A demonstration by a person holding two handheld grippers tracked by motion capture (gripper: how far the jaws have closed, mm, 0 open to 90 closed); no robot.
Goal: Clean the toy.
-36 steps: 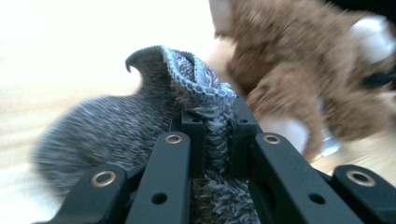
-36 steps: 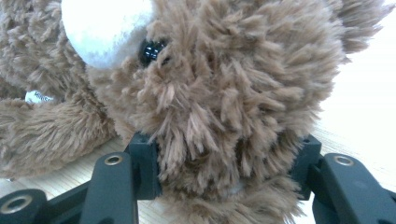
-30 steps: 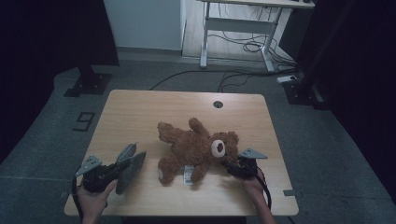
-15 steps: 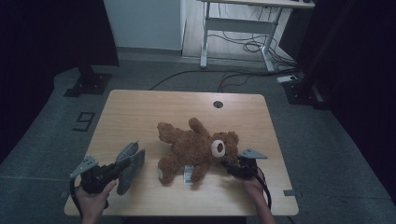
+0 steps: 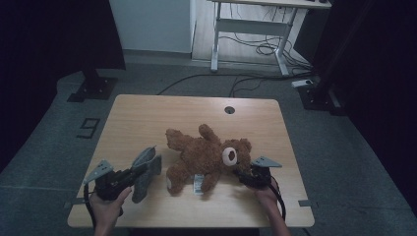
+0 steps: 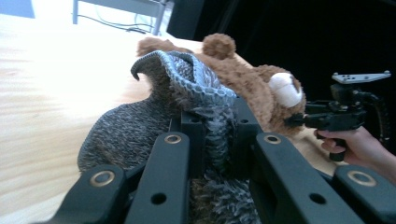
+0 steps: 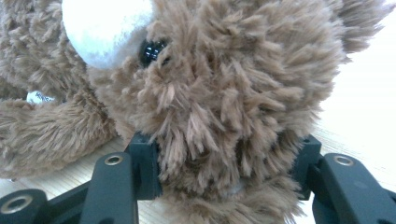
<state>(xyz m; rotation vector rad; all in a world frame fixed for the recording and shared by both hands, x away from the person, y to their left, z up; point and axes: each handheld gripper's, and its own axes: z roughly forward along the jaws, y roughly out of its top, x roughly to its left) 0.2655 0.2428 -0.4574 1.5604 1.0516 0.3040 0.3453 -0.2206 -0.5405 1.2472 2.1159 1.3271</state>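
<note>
High view: the brown teddy bear [image 5: 206, 157] lies on its back in the near half of the wooden table [image 5: 147, 118], with its head towards your right hand. Your left gripper [image 5: 129, 175] is at the near left of the table and holds a grey knitted sock [image 5: 146, 167], which lies just beside the bear's leg. Your right gripper [image 5: 241, 173] is against the bear's head.

Left gripper view: your fingers [image 6: 194, 133] are closed tightly on the cuff of the grey sock [image 6: 187, 88]; its opening stands up in front of the bear [image 6: 252, 84]. Farther off you see your right gripper [image 6: 299, 120] at the bear's head.

Right gripper view: your fingers [image 7: 144, 168] grip the bear's head [image 7: 224, 93] from both sides, low at the fur, below the black eye and white muzzle.
</note>
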